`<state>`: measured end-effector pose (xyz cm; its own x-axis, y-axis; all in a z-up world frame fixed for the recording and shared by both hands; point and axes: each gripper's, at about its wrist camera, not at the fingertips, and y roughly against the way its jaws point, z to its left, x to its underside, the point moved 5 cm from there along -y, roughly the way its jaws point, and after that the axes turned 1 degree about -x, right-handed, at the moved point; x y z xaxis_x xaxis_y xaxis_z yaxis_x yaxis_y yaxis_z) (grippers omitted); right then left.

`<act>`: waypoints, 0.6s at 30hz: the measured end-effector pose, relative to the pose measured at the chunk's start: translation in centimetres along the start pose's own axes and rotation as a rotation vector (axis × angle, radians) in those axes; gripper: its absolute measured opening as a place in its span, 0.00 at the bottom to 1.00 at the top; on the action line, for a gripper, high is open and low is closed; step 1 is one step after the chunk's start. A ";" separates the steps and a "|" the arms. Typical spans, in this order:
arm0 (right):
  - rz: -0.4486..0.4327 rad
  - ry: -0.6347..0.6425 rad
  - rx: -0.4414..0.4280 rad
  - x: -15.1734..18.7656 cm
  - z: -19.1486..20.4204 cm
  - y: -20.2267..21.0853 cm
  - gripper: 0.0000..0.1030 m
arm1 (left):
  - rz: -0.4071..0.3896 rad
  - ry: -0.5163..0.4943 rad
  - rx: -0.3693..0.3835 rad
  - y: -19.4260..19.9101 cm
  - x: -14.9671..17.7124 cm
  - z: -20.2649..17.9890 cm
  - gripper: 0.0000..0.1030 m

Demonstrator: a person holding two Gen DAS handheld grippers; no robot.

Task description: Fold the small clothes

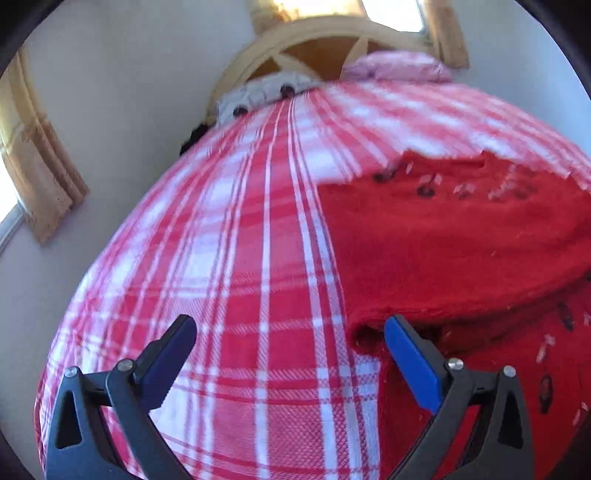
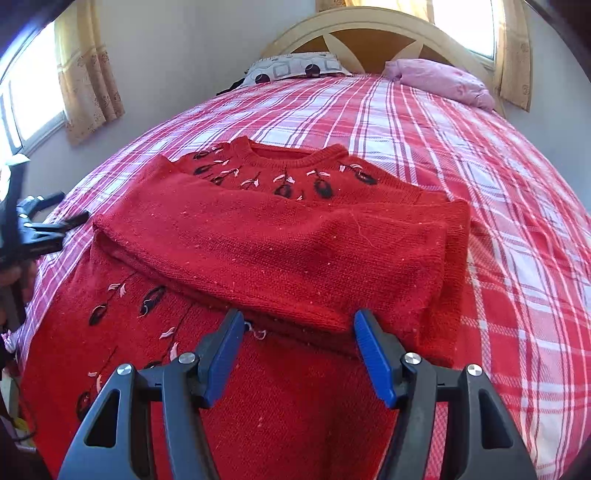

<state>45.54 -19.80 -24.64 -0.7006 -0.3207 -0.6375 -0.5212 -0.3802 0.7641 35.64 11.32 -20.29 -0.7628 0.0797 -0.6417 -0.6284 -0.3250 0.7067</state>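
Note:
A red knitted sweater (image 2: 280, 240) with black and pink embroidery lies on the plaid bed cover, its sleeves folded across the chest. In the left wrist view the same sweater (image 1: 443, 240) fills the right side. My left gripper (image 1: 291, 332) is open over the plaid cover, just left of the sweater's folded sleeve cuff (image 1: 369, 328); its right fingertip sits at that cuff. My right gripper (image 2: 299, 325) is open above the sweater's lower body, its fingertips at the folded sleeve's near edge, nothing pinched. The left gripper (image 2: 40, 229) also shows at the far left of the right wrist view.
The red and white plaid bed cover (image 2: 480, 184) spreads all around. A patterned pillow (image 2: 295, 68) and a pink cloth bundle (image 2: 443, 83) lie by the wooden headboard (image 2: 369, 33). Curtained windows (image 2: 88, 77) flank the bed against the wall.

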 end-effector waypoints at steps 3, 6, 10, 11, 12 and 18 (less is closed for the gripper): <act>0.016 -0.003 0.013 1.1 -0.2 1.4 0.61 | -0.012 -0.020 -0.024 -0.1 1.2 -1.3 1.00; 0.012 -0.029 0.033 2.6 -1.1 2.8 0.61 | -0.013 -0.025 -0.013 0.8 1.7 -1.5 1.00; 0.016 -0.096 0.039 4.5 -2.1 4.5 0.62 | -0.004 -0.020 0.013 2.5 2.5 -1.5 1.00; 0.020 -0.111 0.033 5.1 -2.2 4.8 0.62 | -0.015 -0.024 0.022 3.1 2.8 -1.7 1.00; 0.027 -0.120 0.030 5.9 -2.1 5.2 0.62 | -0.022 -0.026 0.028 3.6 3.1 -1.8 1.00; 0.012 -0.130 0.043 8.4 -1.2 7.0 0.62 | -0.008 -0.028 0.059 5.0 5.5 -2.5 1.00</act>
<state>36.59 -26.15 -24.78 -0.7626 -0.2089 -0.6122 -0.5308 -0.3388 0.7769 28.72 7.75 -21.03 -0.7609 0.1090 -0.6396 -0.6421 -0.2681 0.7182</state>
